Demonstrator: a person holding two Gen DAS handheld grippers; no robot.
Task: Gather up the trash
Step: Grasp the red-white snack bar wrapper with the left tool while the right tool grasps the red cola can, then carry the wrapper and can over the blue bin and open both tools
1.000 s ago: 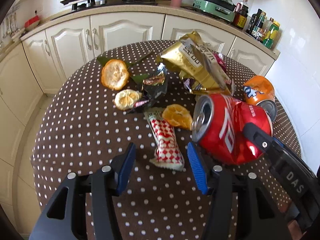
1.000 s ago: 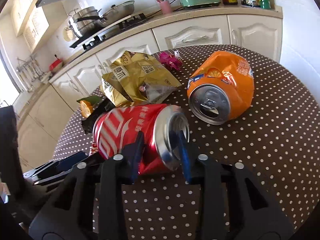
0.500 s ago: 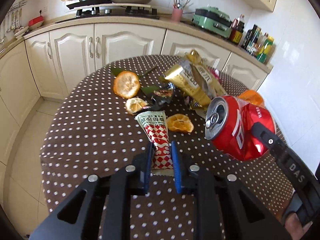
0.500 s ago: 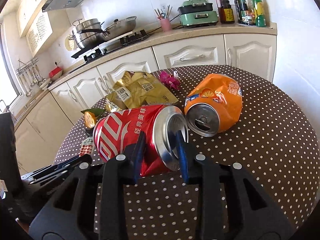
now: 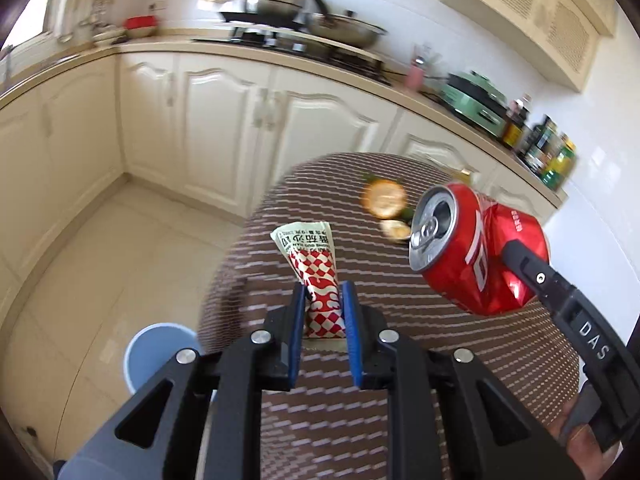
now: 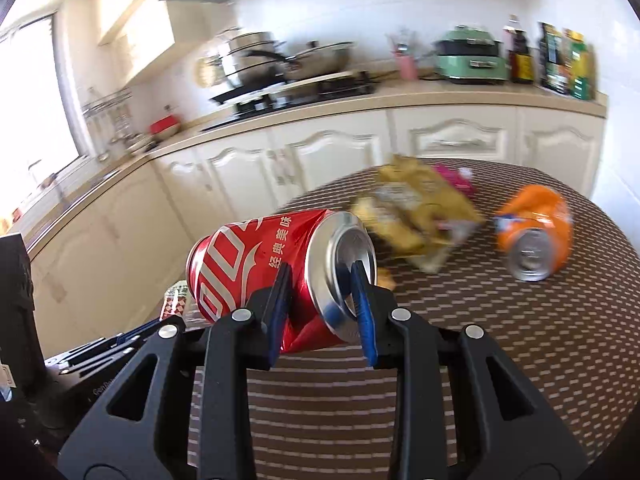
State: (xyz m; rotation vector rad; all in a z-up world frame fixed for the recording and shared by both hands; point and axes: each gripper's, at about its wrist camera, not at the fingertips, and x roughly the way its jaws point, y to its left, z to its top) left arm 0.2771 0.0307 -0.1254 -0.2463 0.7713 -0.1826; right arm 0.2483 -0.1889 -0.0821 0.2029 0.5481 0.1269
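My left gripper (image 5: 323,296) is shut on a red-and-white checked snack wrapper (image 5: 316,272), held up off the brown dotted table (image 5: 440,360). A crushed red cola can (image 6: 276,268) hangs in the air with my right gripper (image 6: 320,284) shut on its rim end; the same can (image 5: 468,248) shows at the right of the left wrist view. On the table lie an orange can (image 6: 536,232), a gold chip bag (image 6: 416,208), a pink wrapper (image 6: 454,176) and orange peels (image 5: 384,199).
A blue bin (image 5: 156,356) stands on the tiled floor at the lower left, beside the table. Cream kitchen cabinets (image 5: 224,128) and a counter with stove, pots and bottles run behind. A white wall (image 5: 600,216) is close at the right.
My left gripper shut on the checked wrapper and lifted it, swinging left toward the floor side. The right gripper rose with the red can and swung the same way.
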